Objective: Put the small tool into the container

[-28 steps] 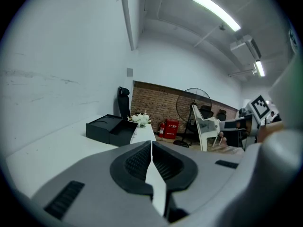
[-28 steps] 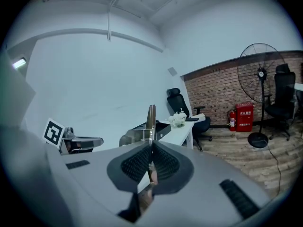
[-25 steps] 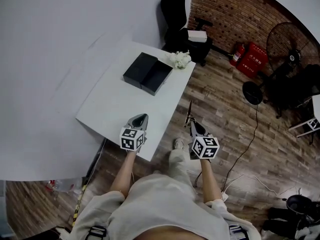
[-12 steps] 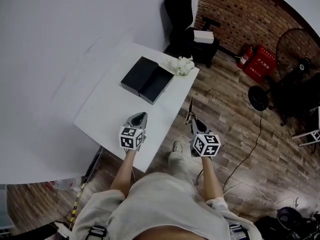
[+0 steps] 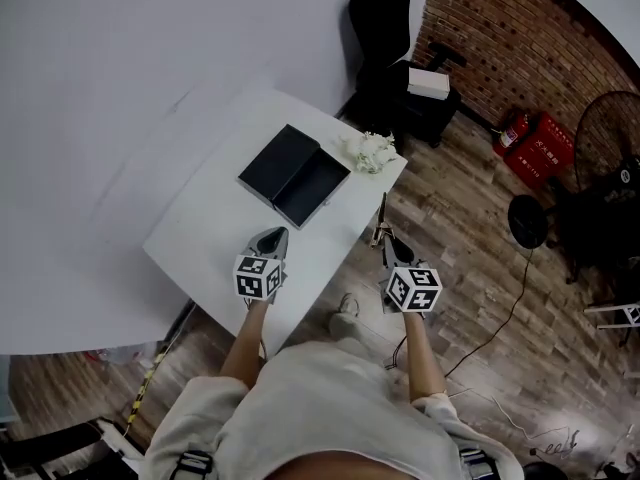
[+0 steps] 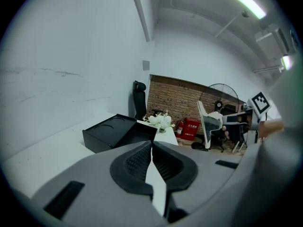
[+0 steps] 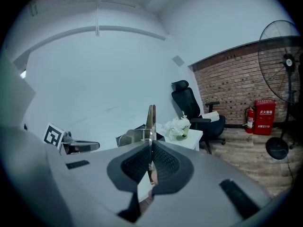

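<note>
My right gripper [image 5: 392, 251] has its jaws clamped on the small tool [image 5: 381, 218], whose long axis runs straight on ahead of them, just off the counter's [image 5: 210, 230] right edge, over the floor. The open black container [image 5: 295, 175] lies ahead and leftward, on the counter's far half. My left gripper [image 5: 275, 240], jaws closed on nothing, is nearer it. Only the right gripper view shows the pads biting the tool's lower end; only the head view shows the sideways gap.

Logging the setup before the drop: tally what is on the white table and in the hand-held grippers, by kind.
Black container: 1
White flower bunch: 1
Small tool, clamped in the right hand-held gripper: 1
Total: 3
</note>
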The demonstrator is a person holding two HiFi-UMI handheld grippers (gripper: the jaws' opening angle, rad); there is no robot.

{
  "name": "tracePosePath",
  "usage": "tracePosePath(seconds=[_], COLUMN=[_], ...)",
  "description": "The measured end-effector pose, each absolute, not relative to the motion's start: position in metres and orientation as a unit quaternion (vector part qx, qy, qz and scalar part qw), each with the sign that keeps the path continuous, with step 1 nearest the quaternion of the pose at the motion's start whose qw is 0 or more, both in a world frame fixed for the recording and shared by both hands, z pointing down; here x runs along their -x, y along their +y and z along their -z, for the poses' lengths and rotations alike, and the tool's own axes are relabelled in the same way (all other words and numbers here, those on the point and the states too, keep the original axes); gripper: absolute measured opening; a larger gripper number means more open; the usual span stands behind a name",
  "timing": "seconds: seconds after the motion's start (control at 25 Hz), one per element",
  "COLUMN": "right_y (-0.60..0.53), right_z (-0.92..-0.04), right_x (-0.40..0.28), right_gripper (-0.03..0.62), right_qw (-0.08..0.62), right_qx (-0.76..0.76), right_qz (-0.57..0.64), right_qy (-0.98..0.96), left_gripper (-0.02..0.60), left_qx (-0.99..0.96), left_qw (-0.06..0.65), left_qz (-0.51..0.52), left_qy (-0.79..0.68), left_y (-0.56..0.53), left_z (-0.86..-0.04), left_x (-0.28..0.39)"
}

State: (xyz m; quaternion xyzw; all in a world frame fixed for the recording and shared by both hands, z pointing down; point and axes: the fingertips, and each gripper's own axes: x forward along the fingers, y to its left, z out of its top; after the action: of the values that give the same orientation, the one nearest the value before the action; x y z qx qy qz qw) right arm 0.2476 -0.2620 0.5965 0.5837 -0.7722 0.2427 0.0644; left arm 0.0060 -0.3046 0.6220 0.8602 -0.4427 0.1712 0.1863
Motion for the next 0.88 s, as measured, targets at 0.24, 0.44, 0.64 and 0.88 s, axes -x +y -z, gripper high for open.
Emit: tracePosePath(seconds=[0.24,0.44,0.64,0.88], right_y=[-0.302,-0.328,-0.347,-0.362], right_z=[-0.602,-0.61,-0.62,-0.624], right_x=[-0.281,-0.308,-0.326,-0.326], right_gripper=[0.002,0.002,0.002,0.002], right_qw=[0.066,0.069,0.076,0.08], right_qx=[-0.568,-0.559,-0.548,-0.536], right_qz=[-0.252,-0.261,-0.266,-0.264], right_qy=[-0.781,-0.784,-0.79,-0.798], left_gripper=[0.014,0.014,0.014,0.014], left_qx=[-0.845,-0.83,-0.82,-0.807], left_qw=[0.192,0.199,0.2,0.205], left_qz=[-0.181,-0.19,-0.19,-0.192], left_qy=[-0.466,-0.486,-0.501,-0.519], left_y=[-0.331,-0.349,-0.361,-0.362], left_z=[-0.628,-0.634,-0.636,-0.641], left_x=[-0.022,-0.033,-0.042,-0.032])
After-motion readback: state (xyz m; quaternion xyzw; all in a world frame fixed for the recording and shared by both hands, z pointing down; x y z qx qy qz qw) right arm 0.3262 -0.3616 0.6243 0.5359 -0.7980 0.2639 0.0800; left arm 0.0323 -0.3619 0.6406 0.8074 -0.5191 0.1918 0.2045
